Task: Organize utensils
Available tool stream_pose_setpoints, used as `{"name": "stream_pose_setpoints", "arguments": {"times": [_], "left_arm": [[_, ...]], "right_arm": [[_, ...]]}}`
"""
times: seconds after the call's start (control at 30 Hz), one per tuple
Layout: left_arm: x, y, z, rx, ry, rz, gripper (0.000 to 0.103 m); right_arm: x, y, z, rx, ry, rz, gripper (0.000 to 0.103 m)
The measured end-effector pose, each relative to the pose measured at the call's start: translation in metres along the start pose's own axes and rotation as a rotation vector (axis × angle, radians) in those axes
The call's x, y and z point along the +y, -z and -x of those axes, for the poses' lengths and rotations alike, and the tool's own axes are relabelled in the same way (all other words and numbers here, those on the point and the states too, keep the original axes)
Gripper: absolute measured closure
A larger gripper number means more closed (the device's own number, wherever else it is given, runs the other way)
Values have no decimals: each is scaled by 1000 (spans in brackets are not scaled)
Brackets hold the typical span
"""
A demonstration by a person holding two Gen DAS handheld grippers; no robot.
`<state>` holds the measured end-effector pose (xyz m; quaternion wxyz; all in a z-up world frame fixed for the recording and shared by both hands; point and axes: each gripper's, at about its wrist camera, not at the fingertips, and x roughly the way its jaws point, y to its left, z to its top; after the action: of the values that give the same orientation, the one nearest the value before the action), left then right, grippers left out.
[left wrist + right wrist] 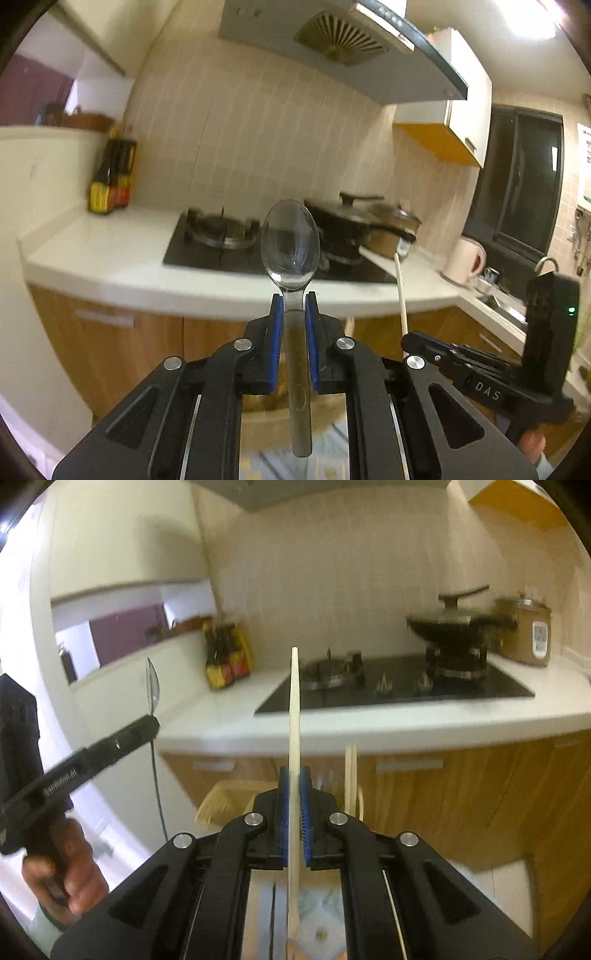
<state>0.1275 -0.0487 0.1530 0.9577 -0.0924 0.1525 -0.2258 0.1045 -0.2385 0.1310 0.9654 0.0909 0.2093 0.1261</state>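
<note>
The white bench [229, 723] runs across the back of both views, carrying the black gas hob [399, 686], a lidded wok [454, 624] on the right burner, a rice cooker [524, 631] beside it and sauce bottles [227, 657] at the left corner. Below it are wooden cabinet fronts [461, 797].

Your left tongs [294, 306] are clamped on the neck of a clear plastic spoon [290, 243]; its bowl stands straight up past the pads and its handle runs back down between the fingers toward the camera. Your right tongs [294, 779] are closed on a single pale wooden chopstick [294, 709], gripped near mid-length, long axis upright and in line with the fingers.

Both utensils are held in the air, well short of the bench. Just right of and beyond the right tongs, two more chopsticks [351, 775] stand upright, seemingly in a holder that the tongs hide. A woven basket [225, 801] sits low on the left. If that holder is the goal, the right tongs are nearer: you need to tip the chopstick end-down and bring it slightly right and forward. The spoon, off to the left, has farther to travel.
</note>
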Motion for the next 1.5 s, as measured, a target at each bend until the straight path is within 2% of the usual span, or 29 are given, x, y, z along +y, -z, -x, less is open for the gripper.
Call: {"name": "stream_pose_setpoints", "arguments": {"times": [0.13, 0.3, 0.5, 0.67, 0.8, 0.9, 0.93, 0.97, 1.0, 1.03, 1.1, 1.17, 1.3, 1.43, 1.5], "left_arm": [[-13, 0, -24, -66, -20, -45, 93], [-15, 9, -49, -103, -57, -71, 93], [-8, 25, -70, -96, -77, -67, 93], [-6, 34, -80, -76, -80, -63, 93], [-5, 39, -79, -61, -89, -90, 92], [-3, 40, -72, -50, -68, -83, 91], [-2, 41, -69, -45, -61, -81, 86], [-2, 41, -67, -42, -58, -81, 83], [-2, 42, -60, -44, -67, -87, 83], [-3, 42, -55, -47, -73, -94, 82], [-2, 42, -41, -52, -78, -105, 75], [-1, 41, -27, -53, -76, -99, 68], [2, 39, 3, -41, -62, -50, 62], [-2, 49, 34, -22, -61, -17, 56], [-5, 59, 46, -14, -72, -5, 52]], "right_arm": [[1, -14, -18, -122, 53, 47, 99], [-5, -17, -43, -187, 88, 79, 99], [-4, 0, -68, -218, 123, 150, 99], [-12, 11, -73, -208, 102, 122, 99], [-16, 19, -71, -210, 89, 126, 99], [-16, 25, -68, -194, 78, 128, 98], [-18, 27, -66, -183, 68, 119, 97], [-19, 27, -64, -171, 56, 111, 95], [-20, 29, -61, -158, 46, 104, 88], [-22, 31, -56, -157, 45, 97, 76], [-23, 34, -44, -167, 59, 90, 67], [-24, 38, -31, -168, 62, 82, 67], [-16, 48, -2, -172, 57, 72, 61], [0, 70, 31, -191, 73, 87, 46], [7, 80, 42, -197, 89, 93, 44]]}}
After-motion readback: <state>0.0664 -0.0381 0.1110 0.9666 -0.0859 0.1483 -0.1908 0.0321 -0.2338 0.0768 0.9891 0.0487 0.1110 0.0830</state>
